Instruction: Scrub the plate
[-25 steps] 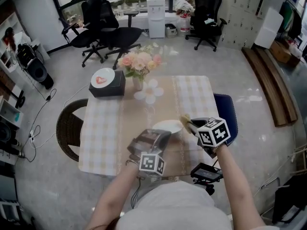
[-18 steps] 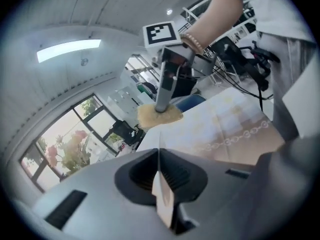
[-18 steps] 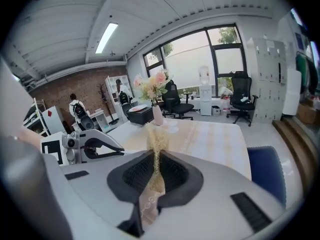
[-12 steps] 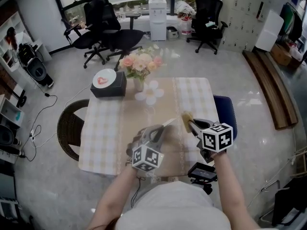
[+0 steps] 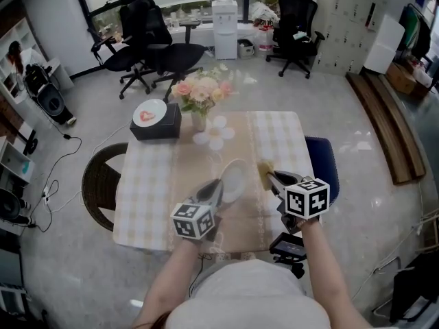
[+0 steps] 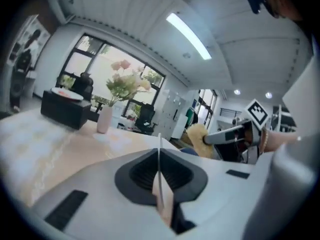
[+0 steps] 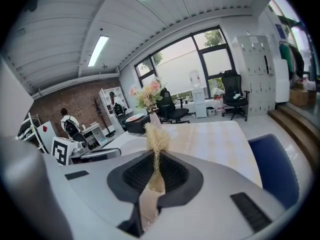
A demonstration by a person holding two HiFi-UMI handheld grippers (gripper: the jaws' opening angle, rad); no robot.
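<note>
Head view: the left gripper (image 5: 214, 192) pinches the plate (image 5: 234, 179) by its rim, tilted on edge over the near table (image 5: 147, 190). Just to its right, the right gripper (image 5: 273, 179) clamps a yellow scrubber (image 5: 265, 171).

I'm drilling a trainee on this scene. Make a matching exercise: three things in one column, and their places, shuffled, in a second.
Things:
1. white round plate
2. yellow fibrous scrubber
3. black rectangular box

Places:
A. clamped in the right tool
B. on the checked table, beside the flower vase
C. clamped in the left tool, tilted up off the table

Pairs: 1-C, 2-A, 3-B
</note>
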